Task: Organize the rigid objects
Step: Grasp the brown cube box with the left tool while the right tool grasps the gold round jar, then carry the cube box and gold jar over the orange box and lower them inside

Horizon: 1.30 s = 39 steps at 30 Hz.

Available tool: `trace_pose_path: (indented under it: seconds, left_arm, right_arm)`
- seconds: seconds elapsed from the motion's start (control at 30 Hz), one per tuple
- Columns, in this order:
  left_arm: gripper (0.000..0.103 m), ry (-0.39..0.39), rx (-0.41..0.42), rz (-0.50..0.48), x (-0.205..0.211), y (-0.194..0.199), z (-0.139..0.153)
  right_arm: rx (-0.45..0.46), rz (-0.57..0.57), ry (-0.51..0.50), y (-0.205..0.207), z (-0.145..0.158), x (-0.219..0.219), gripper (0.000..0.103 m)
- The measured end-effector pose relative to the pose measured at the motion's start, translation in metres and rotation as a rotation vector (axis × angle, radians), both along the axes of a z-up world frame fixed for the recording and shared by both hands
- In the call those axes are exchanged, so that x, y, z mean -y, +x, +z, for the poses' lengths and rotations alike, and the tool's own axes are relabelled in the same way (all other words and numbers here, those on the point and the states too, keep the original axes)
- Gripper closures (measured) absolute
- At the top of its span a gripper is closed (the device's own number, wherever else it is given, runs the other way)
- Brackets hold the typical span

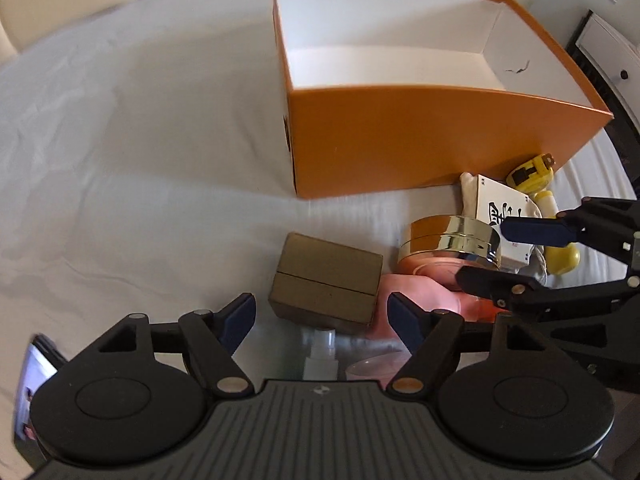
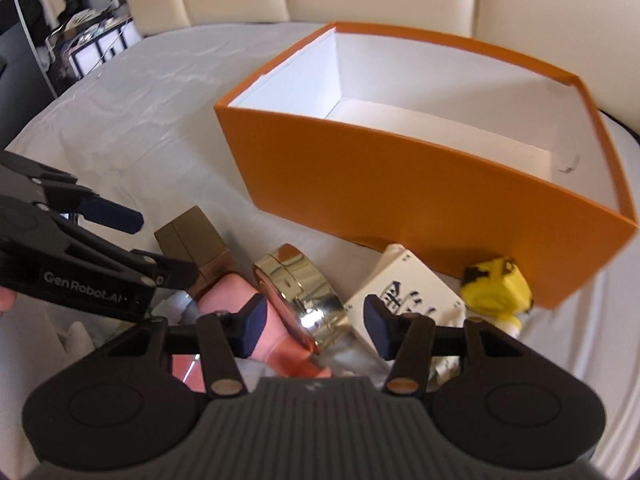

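Both tongs gape: left tongs [image 1: 322, 316] near matte brown box [image 1: 326, 280]; right tongs [image 2: 314, 320] over shiny gold tin [image 2: 300, 280].

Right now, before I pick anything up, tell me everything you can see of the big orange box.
The orange box is a large open-topped rectangular box, seemingly stiff card, orange outside and white inside. No lid shows. It stands upright on the white tablecloth, beyond the clutter. What shows of its interior is bare, apart from a small dark scuff on one inner end wall. The yellow tape measure lies near its front wall; contact is unclear. Neither gripper touches it.
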<state>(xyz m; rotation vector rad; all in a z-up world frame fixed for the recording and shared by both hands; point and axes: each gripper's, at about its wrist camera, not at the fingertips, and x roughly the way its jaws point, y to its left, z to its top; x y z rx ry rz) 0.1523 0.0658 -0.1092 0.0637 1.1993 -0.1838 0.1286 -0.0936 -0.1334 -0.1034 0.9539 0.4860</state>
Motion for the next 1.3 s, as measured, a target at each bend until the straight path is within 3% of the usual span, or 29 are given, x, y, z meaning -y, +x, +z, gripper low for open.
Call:
trace_pose_path:
  seconds: [0.2, 0.57, 0.73, 1.07, 1.3]
  left_arm:
    - [0.018, -0.051, -0.066, 0.053, -0.009, 0.015, -0.013]
    - [0.028, -0.112, -0.044, 0.065, -0.007, 0.021, -0.015]
    - [0.031, -0.100, -0.012, 0.065, -0.005, 0.020, -0.011]
    - [0.031, -0.125, 0.130, 0.062, -0.005, 0.000, 0.022]
    - [0.031, -0.205, 0.305, 0.081, -0.004, -0.011, 0.083]
  right_arm:
    - [-0.011, 0.050, -0.013, 0.018, -0.012, -0.012, 0.049]
    - [-0.010, 0.058, 0.000, 0.029, -0.026, -0.026, 0.060]
    - [0.010, 0.056, 0.011, 0.023, -0.020, -0.025, 0.072]
    - [0.084, 0.055, -0.005, 0.006, 0.007, -0.021, 0.076]
    - [0.198, 0.065, 0.013, -0.009, 0.055, -0.005, 0.076]
